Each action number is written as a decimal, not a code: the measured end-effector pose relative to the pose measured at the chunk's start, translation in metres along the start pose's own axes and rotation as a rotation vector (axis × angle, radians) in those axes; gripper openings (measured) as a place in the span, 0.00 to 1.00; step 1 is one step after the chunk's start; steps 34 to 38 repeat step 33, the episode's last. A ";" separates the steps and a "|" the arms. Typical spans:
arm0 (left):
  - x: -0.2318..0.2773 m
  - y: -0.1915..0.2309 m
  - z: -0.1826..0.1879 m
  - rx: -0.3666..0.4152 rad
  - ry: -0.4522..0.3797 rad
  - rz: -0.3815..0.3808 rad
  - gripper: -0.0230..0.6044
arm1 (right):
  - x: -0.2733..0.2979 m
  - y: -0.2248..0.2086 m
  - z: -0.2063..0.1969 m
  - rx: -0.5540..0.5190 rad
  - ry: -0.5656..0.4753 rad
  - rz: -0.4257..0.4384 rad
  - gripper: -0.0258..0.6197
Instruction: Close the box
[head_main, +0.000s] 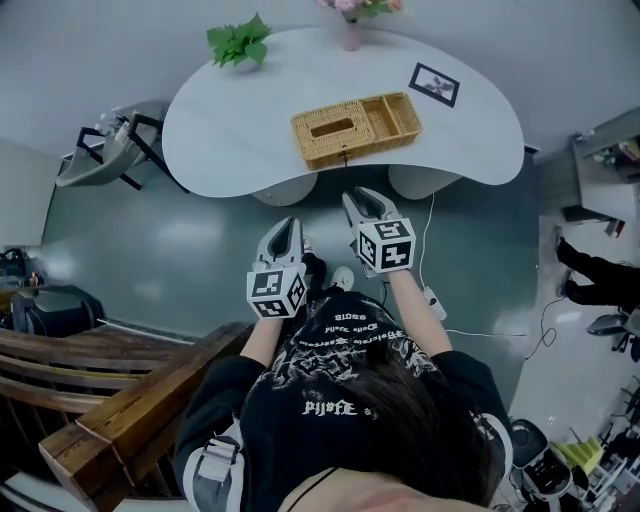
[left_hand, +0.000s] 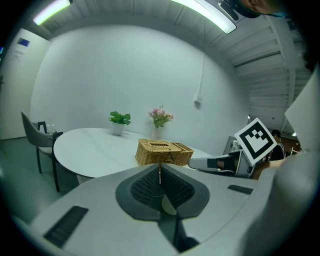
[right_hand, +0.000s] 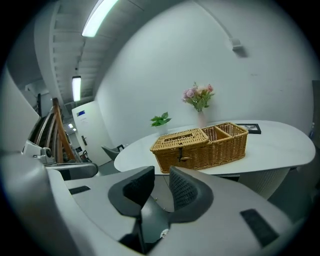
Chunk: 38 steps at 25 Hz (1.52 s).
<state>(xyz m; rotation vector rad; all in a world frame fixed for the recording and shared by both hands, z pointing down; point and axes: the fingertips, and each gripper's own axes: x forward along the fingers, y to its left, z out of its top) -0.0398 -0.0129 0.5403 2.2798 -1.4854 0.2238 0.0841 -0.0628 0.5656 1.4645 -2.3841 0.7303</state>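
On the smooth white oval table (head_main: 230, 130) ahead of you sits the tan woven wicker box (head_main: 355, 130), its long axis running left to right across your view. Left of the box's middle and well short of it, your left gripper (head_main: 290, 224) has its ribbed dark pads (left_hand: 145, 187) pressed together on nothing. Your right gripper (head_main: 362, 197) is the nearer one and points at the box's front wall, where a small clasp (right_hand: 181, 155) hangs. Its jaws stand a narrow gap apart, empty. The slotted lid (head_main: 330, 127) over the box's left half already looks flat, and the right half shows two open compartments (head_main: 392, 115). Likely only the clasp remains to fasten.
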 end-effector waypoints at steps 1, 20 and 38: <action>-0.001 -0.001 0.000 -0.001 -0.004 0.002 0.08 | -0.003 0.001 -0.001 0.003 -0.006 0.003 0.18; -0.001 -0.004 0.005 0.013 -0.052 0.010 0.08 | -0.027 0.004 0.011 -0.105 -0.101 -0.078 0.08; 0.000 0.008 0.008 0.025 -0.057 0.012 0.08 | -0.019 0.003 0.011 -0.114 -0.098 -0.093 0.08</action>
